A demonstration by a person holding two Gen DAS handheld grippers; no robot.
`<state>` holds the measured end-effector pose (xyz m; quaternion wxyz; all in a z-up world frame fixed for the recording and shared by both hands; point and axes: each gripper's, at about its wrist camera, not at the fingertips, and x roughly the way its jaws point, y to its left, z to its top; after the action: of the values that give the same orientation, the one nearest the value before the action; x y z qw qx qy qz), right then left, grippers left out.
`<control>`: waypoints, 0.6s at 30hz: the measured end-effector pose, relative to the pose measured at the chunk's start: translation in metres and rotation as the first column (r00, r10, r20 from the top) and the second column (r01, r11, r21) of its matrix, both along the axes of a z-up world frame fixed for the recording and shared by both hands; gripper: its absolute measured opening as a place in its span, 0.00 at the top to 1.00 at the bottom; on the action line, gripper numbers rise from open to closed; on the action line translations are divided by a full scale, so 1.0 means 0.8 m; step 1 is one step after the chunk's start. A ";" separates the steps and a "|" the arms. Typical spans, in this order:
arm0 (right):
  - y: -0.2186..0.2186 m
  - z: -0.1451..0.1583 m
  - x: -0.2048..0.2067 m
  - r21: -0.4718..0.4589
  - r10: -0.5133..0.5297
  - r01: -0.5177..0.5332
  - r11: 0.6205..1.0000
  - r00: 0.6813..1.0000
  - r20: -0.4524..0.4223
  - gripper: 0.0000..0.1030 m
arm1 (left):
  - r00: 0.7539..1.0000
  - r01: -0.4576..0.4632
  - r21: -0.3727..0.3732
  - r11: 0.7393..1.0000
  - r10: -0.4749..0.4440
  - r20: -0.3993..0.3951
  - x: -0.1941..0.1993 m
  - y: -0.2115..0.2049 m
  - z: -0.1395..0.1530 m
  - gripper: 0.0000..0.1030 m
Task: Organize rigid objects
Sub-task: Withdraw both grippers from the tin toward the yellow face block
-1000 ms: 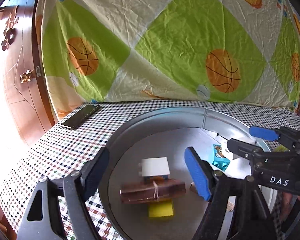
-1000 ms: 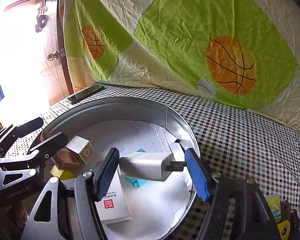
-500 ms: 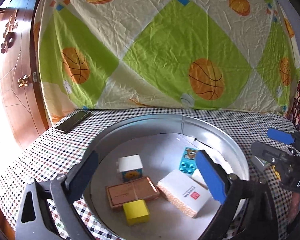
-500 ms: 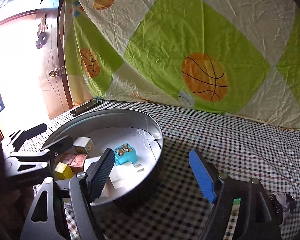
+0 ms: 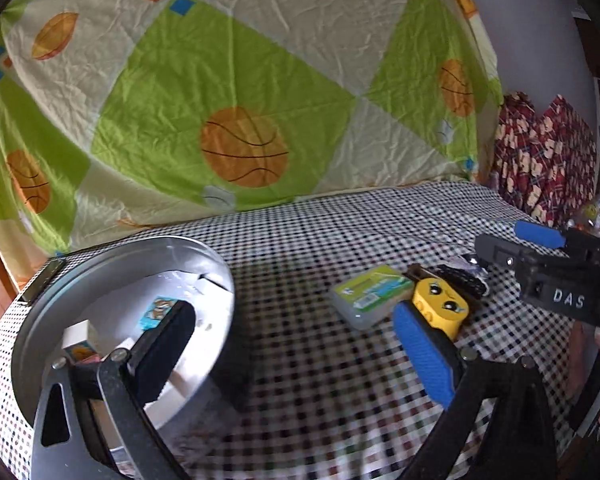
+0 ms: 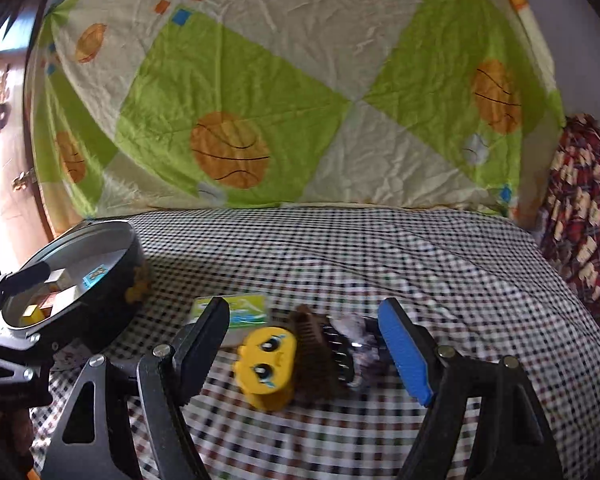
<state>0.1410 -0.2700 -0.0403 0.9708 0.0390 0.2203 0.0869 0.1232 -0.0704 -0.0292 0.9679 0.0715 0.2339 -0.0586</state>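
- Yellow toy block (image 6: 269, 364) w/ the cartoon eyes looks like the next pick imo. It sits on the checkered tablecloth (image 6: 380, 256), just beside a green-label flat box (image 6: 240, 312) and touching a dark brown comb-like thing (image 6: 320, 352).
- Round metal tin (image 5: 204, 256) is over to the left, well apart from that pile. It already holds several bits: a white cube (image 5: 78, 338), a blue picture block (image 5: 158, 308), more stuff hidden behind the finger.
- Right gripper (image 6: 304, 348) is wide open w/ nothing between the pads. Its jaws have just been opening over the last sec, mostly early on, and it points at the yellow block + comb from slightly above.
- Left gripper (image 5: 296, 348) is also spread wide and empty, jaws just been opening too. Its dark finger (image 5: 164, 344) hangs over the tin rim, the blue one (image 5: 424, 352) sits near the green box.
- Both are tilted a bit downward, not straight down. Frames are blurry so exact heights = can't tell.
- How I'd do it: center the right gripper on the yellow block only and keep the comb outside the pads, bc they're touching and it could drag along.
- Grab the flat sides, not the face corners, so it doesn't twist out.
- Left one prob wants the green box. It's low and flat, so come in low or it'll skid on the cloth.
- Keep the two grippers apart, they're crowding the same pile.
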 end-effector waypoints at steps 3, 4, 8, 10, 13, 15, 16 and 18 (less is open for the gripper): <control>-0.029 -0.007 0.005 0.020 -0.061 0.061 0.998 0.998 -0.030 0.23 | 0.998 0.050 0.015 0.999 -0.050 -0.038 0.010 -0.038 -0.008 0.03; -0.035 -0.010 0.007 0.021 -0.069 0.070 0.997 0.997 -0.040 0.23 | 0.997 0.061 0.017 0.998 -0.060 -0.048 0.013 -0.048 -0.010 0.04; -0.048 -0.019 0.015 0.028 -0.083 0.085 0.996 0.994 -0.070 0.23 | 0.990 0.104 0.021 0.994 -0.101 -0.094 0.029 -0.086 -0.020 0.10; -0.058 -0.020 0.011 0.054 -0.091 0.095 0.994 0.994 -0.059 0.23 | 0.984 0.125 0.012 0.992 -0.122 -0.132 0.039 -0.100 -0.027 0.17; -0.066 -0.021 0.011 0.065 -0.109 0.112 0.992 0.993 -0.054 0.23 | 0.975 0.145 0.011 0.989 -0.140 -0.175 0.050 -0.114 -0.034 0.25; -0.069 -0.022 0.013 0.077 -0.110 0.115 0.990 0.992 -0.062 0.23 | 0.968 0.157 0.007 0.988 -0.153 -0.197 0.056 -0.121 -0.037 0.25; -0.070 -0.023 0.013 0.081 -0.111 0.117 0.990 0.992 -0.066 0.23 | 0.966 0.159 0.008 0.987 -0.154 -0.207 0.059 -0.124 -0.039 0.25; -0.072 -0.024 0.015 0.087 -0.114 0.120 0.989 0.991 -0.075 0.23 | 0.962 0.169 0.012 0.986 -0.162 -0.219 0.064 -0.131 -0.041 0.26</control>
<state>0.1528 -0.3274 -0.0599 0.9632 0.0990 0.2470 0.0382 0.1740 -0.1750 -0.0621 0.9270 0.0988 0.3323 -0.1432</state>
